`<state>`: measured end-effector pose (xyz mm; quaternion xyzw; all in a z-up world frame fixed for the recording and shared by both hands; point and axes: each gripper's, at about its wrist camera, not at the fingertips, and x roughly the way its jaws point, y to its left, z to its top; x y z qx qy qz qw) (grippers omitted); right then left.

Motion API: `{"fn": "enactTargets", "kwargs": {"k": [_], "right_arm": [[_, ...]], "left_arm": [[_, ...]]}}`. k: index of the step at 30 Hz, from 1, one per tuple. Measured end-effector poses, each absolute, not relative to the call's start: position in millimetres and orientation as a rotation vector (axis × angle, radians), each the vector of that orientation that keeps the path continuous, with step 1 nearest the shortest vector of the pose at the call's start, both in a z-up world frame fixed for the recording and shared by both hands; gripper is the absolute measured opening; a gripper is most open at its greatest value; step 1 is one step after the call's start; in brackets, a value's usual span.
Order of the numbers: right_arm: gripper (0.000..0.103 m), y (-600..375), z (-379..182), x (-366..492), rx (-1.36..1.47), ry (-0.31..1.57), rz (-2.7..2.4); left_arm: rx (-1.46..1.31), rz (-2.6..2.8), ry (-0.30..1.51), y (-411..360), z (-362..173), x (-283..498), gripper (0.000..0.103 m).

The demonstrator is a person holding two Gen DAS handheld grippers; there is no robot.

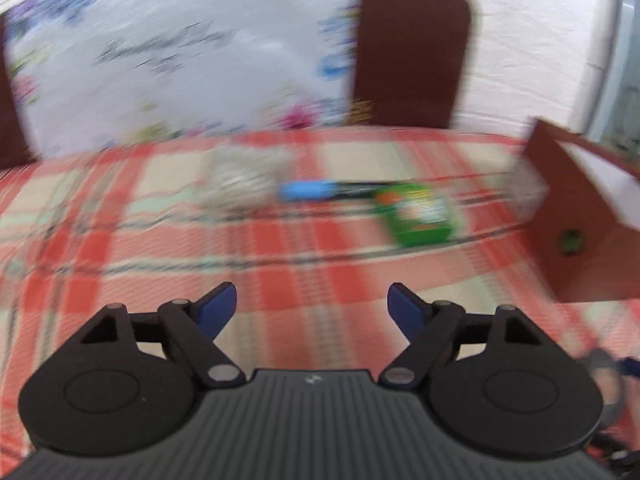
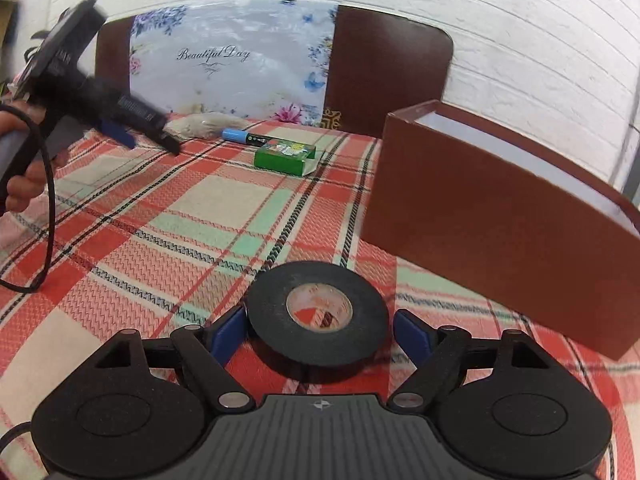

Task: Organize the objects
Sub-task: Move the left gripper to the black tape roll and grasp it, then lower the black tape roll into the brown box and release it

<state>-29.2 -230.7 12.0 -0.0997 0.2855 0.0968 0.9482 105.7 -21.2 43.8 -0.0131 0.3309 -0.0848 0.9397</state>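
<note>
A black tape roll lies flat on the plaid cloth between the fingers of my right gripper, which is open around it. A green box lies farther back, with a blue-capped marker and a pale crumpled object behind it. The brown open box stands at the right. My left gripper is open and empty above the cloth; its view is blurred. It faces the green box, the marker and the brown box. The left gripper also shows in the right wrist view.
A brown headboard with a floral panel stands behind the bed against a white brick wall. A black cable hangs from the left gripper over the plaid cloth.
</note>
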Motion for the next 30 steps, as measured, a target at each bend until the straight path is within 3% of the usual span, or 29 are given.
{"fn": "enactTargets", "kwargs": {"k": [8,13,15,17,19,20,30], "right_arm": [[0.08,-238,7,-38,-0.162,0.584,0.184],[0.081,-244,4,-37,-0.114,0.594,0.19],[0.08,-244,4,-34,-0.108,0.602,0.198],[0.071,-242,5,-29,-0.106,0.608,0.231],[0.07,-238,6,-27,-0.114,0.601,0.238],[0.07,-237,8,-26,-0.111,0.593,0.242],[0.07,-258,73,-26,-0.145,0.258,0.129]], "left_arm": [[0.08,-0.524,0.793,-139,41,66,0.083],[0.113,-0.564,0.904,-161,18,59,0.074],[0.142,-0.547,0.954,-165,8,62,0.06],[0.164,-0.552,0.935,-165,7,60,0.056],[0.145,-0.58,0.952,-164,12,61,0.031],[0.147,-0.574,0.951,-165,17,61,0.029],[0.277,-0.603,0.628,-203,121,62,0.03]]}}
